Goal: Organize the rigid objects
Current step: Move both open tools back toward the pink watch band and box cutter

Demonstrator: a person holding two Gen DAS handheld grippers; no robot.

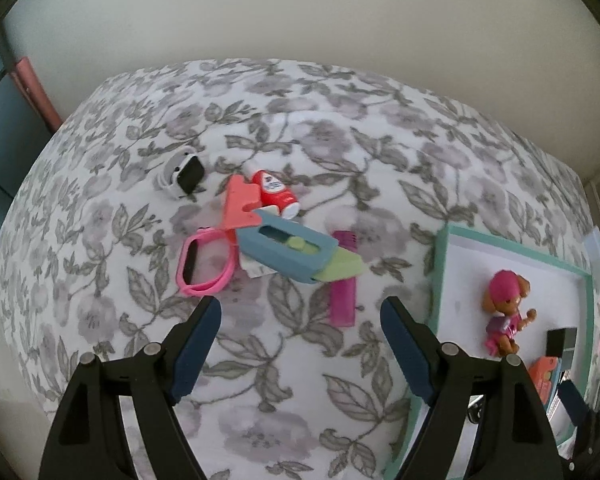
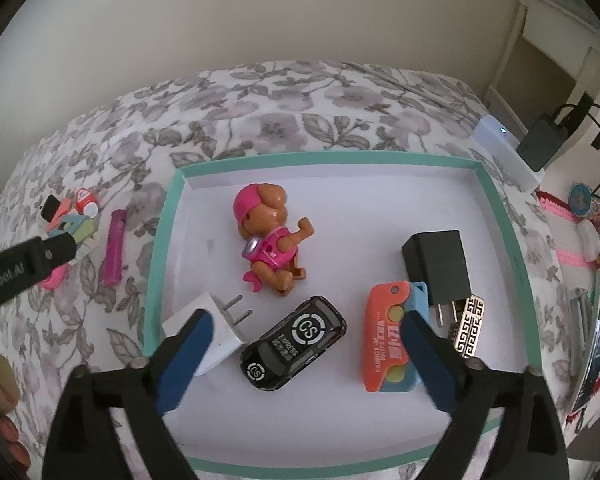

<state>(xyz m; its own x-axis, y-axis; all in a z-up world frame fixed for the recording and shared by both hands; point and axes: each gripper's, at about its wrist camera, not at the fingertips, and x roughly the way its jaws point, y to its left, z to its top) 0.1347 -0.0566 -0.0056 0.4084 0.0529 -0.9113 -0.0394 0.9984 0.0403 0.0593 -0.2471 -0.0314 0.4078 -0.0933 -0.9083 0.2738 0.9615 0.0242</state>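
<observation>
My left gripper (image 1: 300,308) is open and empty above the floral cloth, just short of a pile: a blue and green toy knife (image 1: 296,252), a coral toy piece (image 1: 240,204), a pink watch band (image 1: 206,264), a red and white small bottle (image 1: 274,192), a purple comb (image 1: 343,280) and a white smartwatch (image 1: 182,172). My right gripper (image 2: 304,318) is open and empty over the teal-rimmed white tray (image 2: 162,240), which holds a pink puppy figure (image 2: 270,236), a black toy car (image 2: 294,342), a white plug (image 2: 216,332), a black charger (image 2: 438,266), an orange and blue toy (image 2: 392,340) and a patterned metal piece (image 2: 469,328).
The tray's left rim (image 1: 436,280) lies right of my left gripper. A white device (image 2: 508,152) and a dark adapter with cables (image 2: 544,140) sit past the tray's far right corner. Phones and trinkets (image 2: 596,320) lie at the right edge. The wall is behind.
</observation>
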